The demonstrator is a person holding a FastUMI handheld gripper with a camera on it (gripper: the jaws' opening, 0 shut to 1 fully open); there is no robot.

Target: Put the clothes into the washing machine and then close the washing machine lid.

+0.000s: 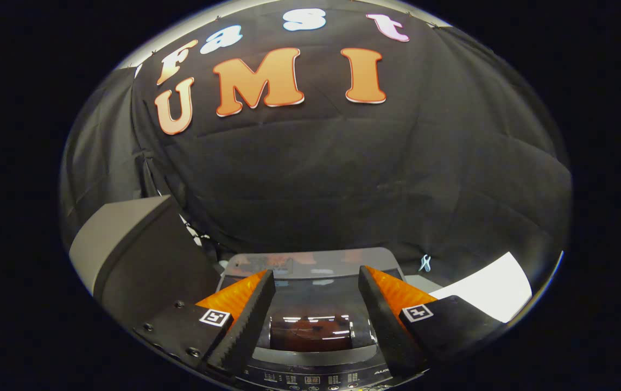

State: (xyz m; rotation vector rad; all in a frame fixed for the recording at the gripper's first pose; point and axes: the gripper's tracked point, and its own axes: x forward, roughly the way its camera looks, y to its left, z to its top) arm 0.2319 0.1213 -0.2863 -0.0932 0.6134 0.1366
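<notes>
Gripper (316, 282) spread wide and empty, hovering over the dark top-loading washing machine (310, 374). Its glossy tinted lid (310, 304) lies flat between the fingers, straight ahead and below, apparently already down. Clothes: can't tell.

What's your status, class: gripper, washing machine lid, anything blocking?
Gripper open, nothing between fingers. Washing machine lid appears down, seen just beneath and ahead of fingers; control panel nearest. Nothing seen blocking.
</notes>
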